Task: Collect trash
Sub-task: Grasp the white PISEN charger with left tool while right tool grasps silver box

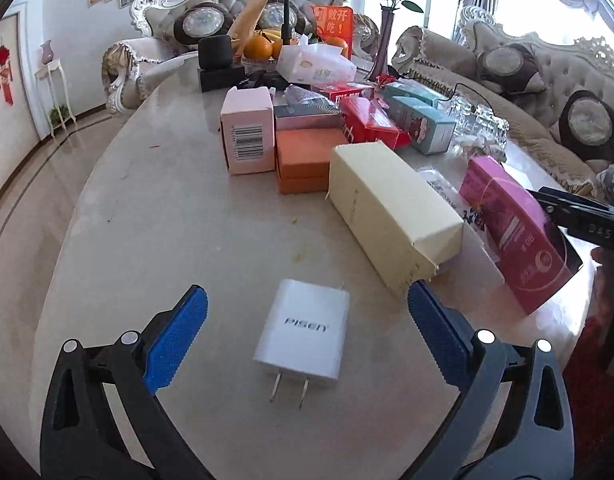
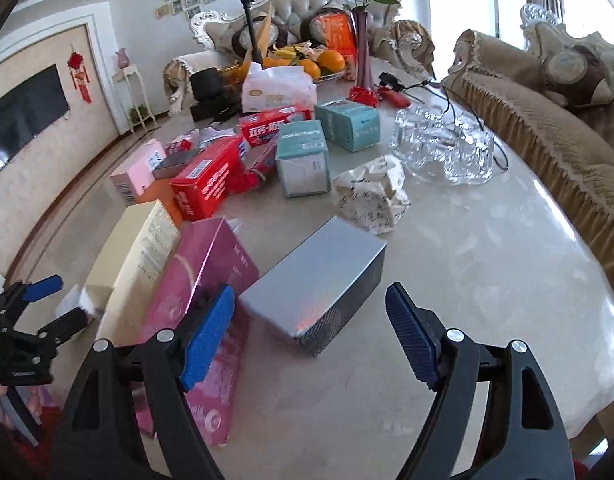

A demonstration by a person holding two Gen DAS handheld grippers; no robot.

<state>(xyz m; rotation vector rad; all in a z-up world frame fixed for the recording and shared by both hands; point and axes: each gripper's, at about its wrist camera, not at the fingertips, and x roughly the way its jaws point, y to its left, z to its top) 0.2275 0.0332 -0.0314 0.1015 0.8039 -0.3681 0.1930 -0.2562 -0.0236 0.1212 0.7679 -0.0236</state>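
On the marble table (image 1: 155, 216), empty cartons crowd the far half, pushed together like packaging waiting to be cleared, so each hand seems lined up on its own piece. The left gripper (image 1: 307, 334) hangs with jaws spread wide and nothing pinched; the white charger (image 1: 303, 338) lies flat on the table between its blue pads, prongs toward the camera, touching neither. The right gripper (image 2: 309, 334) is spread too, empty, angled down at the silver box (image 2: 315, 292), which sits just ahead between the fingers. A pink box (image 2: 203, 280) lies against its left finger.
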